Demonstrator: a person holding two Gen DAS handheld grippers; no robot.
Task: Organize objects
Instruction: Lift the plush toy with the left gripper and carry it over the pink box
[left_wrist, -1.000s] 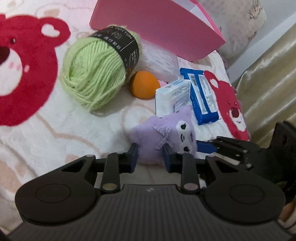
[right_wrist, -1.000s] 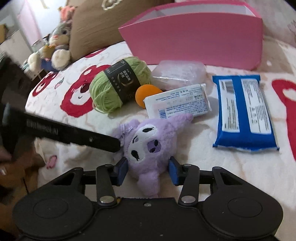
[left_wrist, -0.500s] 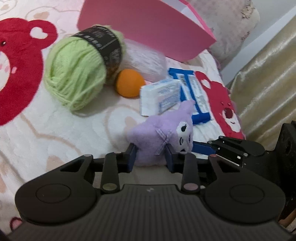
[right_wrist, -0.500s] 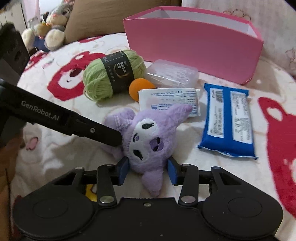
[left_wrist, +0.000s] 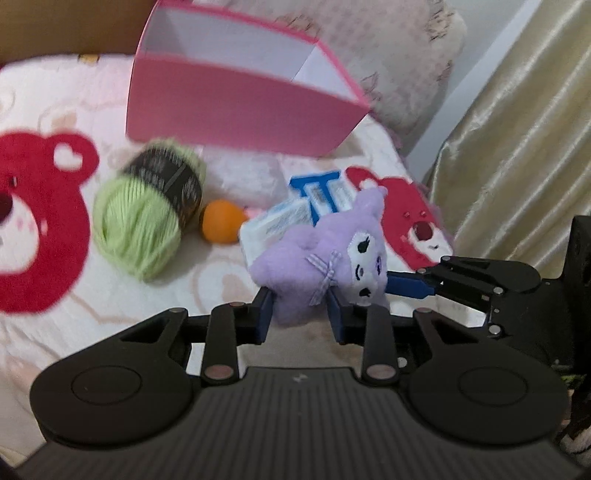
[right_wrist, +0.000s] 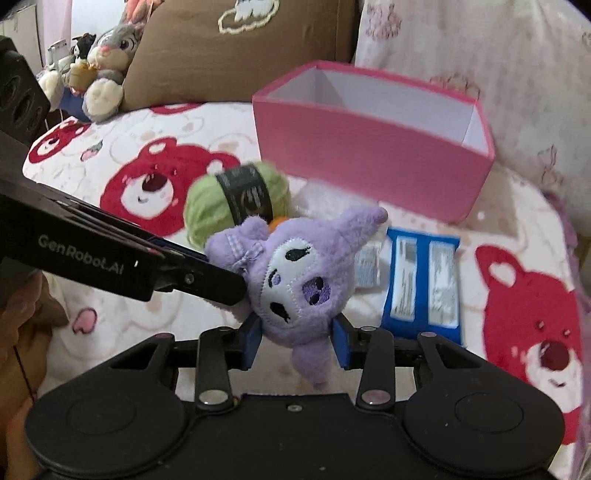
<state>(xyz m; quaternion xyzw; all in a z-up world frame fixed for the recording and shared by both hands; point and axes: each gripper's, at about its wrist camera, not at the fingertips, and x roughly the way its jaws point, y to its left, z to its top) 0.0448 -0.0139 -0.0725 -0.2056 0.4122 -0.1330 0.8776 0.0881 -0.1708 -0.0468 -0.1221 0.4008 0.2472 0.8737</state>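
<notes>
Both claws grip the purple plush toy (right_wrist: 295, 273) at once. The left claw (left_wrist: 300, 314) is clenched on its body, blue pads pressed into the fabric on either side. The right claw (right_wrist: 295, 343) pinches the lower part of the head, and its pads dent the plush too.

The toy hangs above the bed (right_wrist: 122, 325), clear of the blanket, at about 6 o'clock from the pink box (right_wrist: 369, 162), which stands open-topped at 12 o'clock in the right wrist view. Below and beyond the toy lie the green yarn ball (right_wrist: 207, 210), an orange ball (left_wrist: 221, 221) and a blue wipes pack (right_wrist: 421, 288).

The step in hand looks like carrying the toy to the box. To do it well, the two claws should travel together at the same pace, so the soft body is neither stretched nor twisted between them. Lift high enough that the dangling foot clears the near wall of the box, then move toward 12 o'clock. Once the toy is over the white interior, lower it and let go with both claws together; releasing one early would let the toy swing.
</notes>
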